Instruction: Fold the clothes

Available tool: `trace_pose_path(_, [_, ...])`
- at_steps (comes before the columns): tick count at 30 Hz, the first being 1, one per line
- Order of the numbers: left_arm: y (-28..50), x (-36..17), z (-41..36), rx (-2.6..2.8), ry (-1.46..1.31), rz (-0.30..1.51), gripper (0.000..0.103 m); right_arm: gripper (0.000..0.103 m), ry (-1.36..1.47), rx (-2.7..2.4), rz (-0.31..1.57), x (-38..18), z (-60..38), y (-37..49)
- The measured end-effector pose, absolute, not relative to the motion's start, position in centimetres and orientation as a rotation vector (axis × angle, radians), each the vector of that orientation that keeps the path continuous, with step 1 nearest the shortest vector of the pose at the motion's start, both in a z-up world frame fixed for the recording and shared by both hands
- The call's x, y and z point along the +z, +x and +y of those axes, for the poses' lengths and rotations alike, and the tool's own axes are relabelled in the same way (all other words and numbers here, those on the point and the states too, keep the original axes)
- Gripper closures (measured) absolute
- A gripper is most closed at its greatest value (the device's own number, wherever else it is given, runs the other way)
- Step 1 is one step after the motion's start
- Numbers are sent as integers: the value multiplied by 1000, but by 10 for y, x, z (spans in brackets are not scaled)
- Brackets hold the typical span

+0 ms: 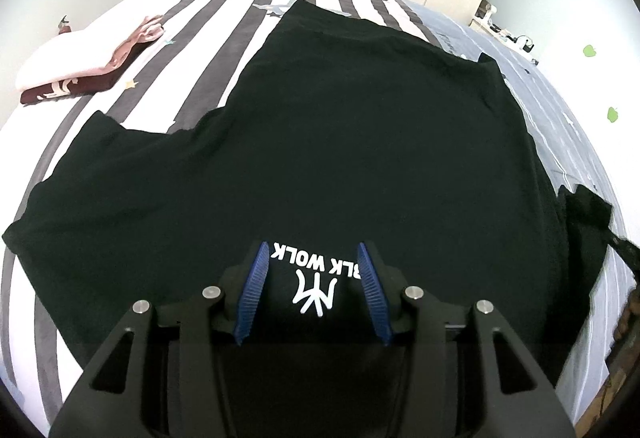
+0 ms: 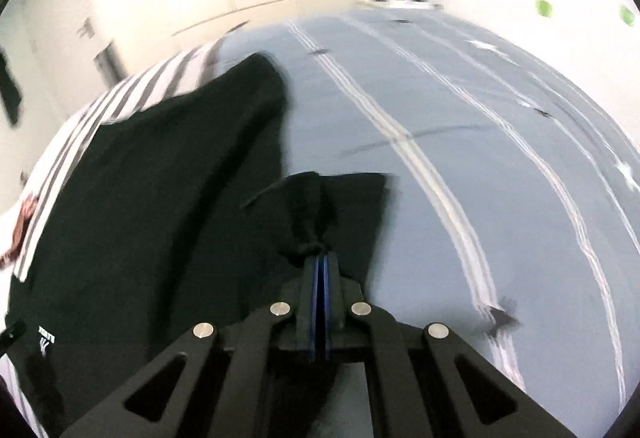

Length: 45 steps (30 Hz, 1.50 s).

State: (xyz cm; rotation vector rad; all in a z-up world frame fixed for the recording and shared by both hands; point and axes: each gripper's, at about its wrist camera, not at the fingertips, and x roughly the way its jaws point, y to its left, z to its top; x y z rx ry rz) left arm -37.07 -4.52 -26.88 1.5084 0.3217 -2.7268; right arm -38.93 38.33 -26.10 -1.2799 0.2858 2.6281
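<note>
Black T-shirt (image 1: 360, 142), spread flat on the bed (image 1: 60, 302), its printed collar end near and its hem far, so that the long axis runs away from both cameras. The left claw (image 1: 312, 290) stands above the white logo (image 1: 316, 294) at the near middle, blue pads apart, with the cloth below them and not pinched. The right claw (image 2: 319, 298) is clamped together on a bunched fold of the shirt's right sleeve (image 2: 336, 206), which lies at the garment's right edge over the blue-grey part of the bedding. The shirt's body extends left of that grip; a fold inward would therefore carry the sleeve leftward, toward the left claw. A folded pile (image 1: 76, 62) rests at the far left, well apart.
</note>
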Motion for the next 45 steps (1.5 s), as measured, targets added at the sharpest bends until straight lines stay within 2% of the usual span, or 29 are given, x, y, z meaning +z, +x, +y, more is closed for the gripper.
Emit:
trace_pose_path(7, [-366, -269, -41, -2709, 1538, 329, 60, 102, -1302, 2379, 343, -266, 475, -304])
trace_pose_path(12, [-366, -268, -34, -2713, 1548, 317, 60, 102, -1346, 2253, 400, -291, 508, -285])
trace_pose_path(16, [-364, -268, -28, -2721, 1557, 296, 60, 98, -1339, 2265, 459, -297, 510, -279])
trace_pose_path(18, [-363, -270, -26, -2716, 1569, 296, 60, 96, -1353, 2338, 451, -293, 497, -286])
trace_pose_path(20, [-362, -272, -26, -2706, 1583, 302, 60, 85, -1368, 2398, 423, -291, 479, -298])
trace_pose_path(24, [-360, -275, -24, -2695, 1589, 302, 60, 72, -1402, 2499, 361, -291, 449, -334])
trace_pose_path(33, [-365, -281, -29, -2673, 1581, 325, 60, 72, -1476, 2641, 272, -304, 400, -432])
trace_pose_path(41, [-385, -286, -43, -2670, 1563, 303, 59, 71, -1508, 2688, 254, -308, 380, -486])
trace_pose_path(45, [-402, -285, -54, -2668, 1540, 265, 59, 71, -1542, 2674, 183, -316, 371, -508])
